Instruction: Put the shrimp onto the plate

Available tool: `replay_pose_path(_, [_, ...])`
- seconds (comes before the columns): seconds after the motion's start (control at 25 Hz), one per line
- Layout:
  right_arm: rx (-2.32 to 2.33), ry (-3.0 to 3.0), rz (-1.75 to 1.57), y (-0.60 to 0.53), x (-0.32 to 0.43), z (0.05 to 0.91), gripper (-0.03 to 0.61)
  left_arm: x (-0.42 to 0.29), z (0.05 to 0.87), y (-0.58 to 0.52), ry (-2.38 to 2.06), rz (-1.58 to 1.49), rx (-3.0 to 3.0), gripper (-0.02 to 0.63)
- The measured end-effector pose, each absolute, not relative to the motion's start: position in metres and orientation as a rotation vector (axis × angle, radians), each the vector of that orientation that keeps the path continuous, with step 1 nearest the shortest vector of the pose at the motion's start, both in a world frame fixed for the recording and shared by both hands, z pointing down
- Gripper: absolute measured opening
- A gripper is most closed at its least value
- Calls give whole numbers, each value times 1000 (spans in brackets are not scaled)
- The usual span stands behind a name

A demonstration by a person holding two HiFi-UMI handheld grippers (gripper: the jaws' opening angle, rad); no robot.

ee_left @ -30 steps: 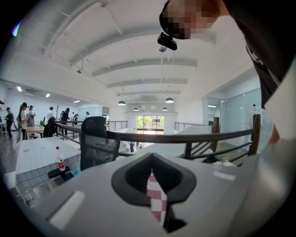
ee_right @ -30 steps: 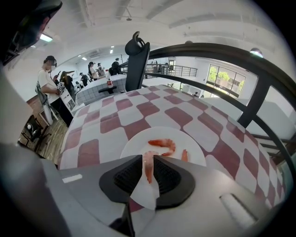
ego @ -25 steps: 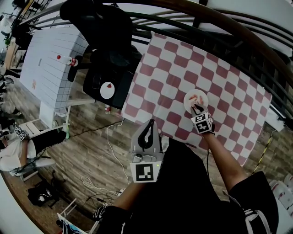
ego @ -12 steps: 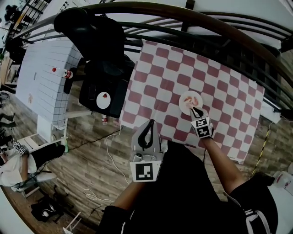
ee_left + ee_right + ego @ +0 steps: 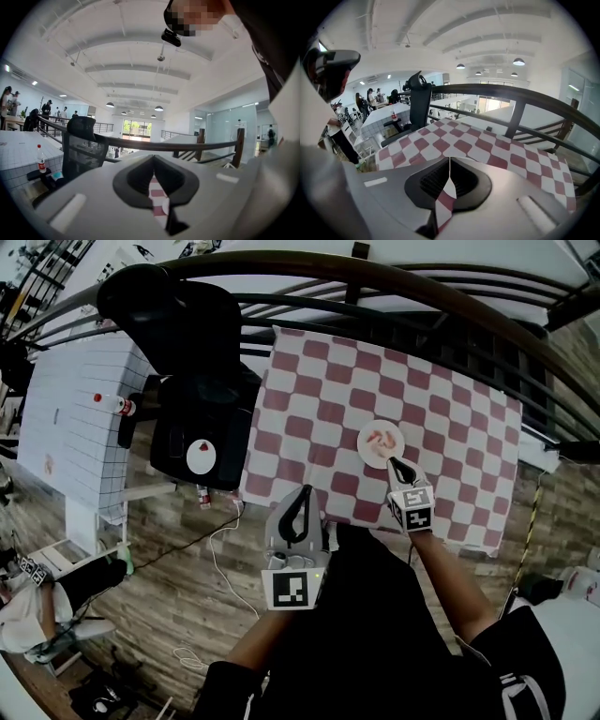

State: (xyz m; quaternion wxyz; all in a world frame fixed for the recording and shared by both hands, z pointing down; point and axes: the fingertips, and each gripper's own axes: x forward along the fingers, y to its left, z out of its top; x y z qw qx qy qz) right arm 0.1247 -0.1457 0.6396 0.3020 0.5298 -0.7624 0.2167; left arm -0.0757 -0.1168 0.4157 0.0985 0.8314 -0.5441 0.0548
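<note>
Plate [image 5: 368,455] is sitting on the checkered counter [image 5: 309,399] and is holding the shrimp [image 5: 380,438]; only the head view is showing this. Your right claw [image 5: 393,463] is hovering just beside the plate's near rim, jaws pressed together on nothing; its own view is showing only checkered cloth past the tips. Your left claw [image 5: 302,495] is hanging at the counter's near edge, jaws likewise together and empty; its view is taking in a black chair [image 5: 82,145] and a bottle [image 5: 41,159].

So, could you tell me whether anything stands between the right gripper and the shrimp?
Nothing visible does. The shrimp already lies on the plate, and the right gripper, shut and empty, sits just beside the plate's near rim over the checked cloth.
</note>
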Motion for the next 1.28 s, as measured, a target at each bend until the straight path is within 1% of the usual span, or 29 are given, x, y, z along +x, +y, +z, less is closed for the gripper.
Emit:
replay_pose_path(0.08, [1453, -2030, 577, -138, 122, 621, 0, -76, 415, -115, -1568, 144, 2480, 9])
replay_pose_path(0.32, [1565, -2067, 564, -115, 103, 565, 0, -69, 414, -111, -1442, 98, 2581, 9])
replay_pose_path(0.6, [1673, -2117, 517, -91, 72, 507, 0, -63, 439, -101, -1258, 120, 2591, 9])
replay_pose_path(0.8, [1800, -2191, 524, -64, 74, 463, 0, -44, 404, -99, -1190, 50, 2682, 8])
replay_pose_path(0.92, [1858, -2222, 444, -53, 78, 437, 0, -34, 387, -97, -1190, 33, 2716, 9])
replay_pose_path(1.08, [1938, -2254, 239, -51, 89, 397, -2, -18, 378, -89, -1203, 13, 2734, 8])
replay_pose_path(1.28, [1990, -2295, 138, -43, 91, 370, -2, -3, 359, -73, -1250, -43, 2816, 9])
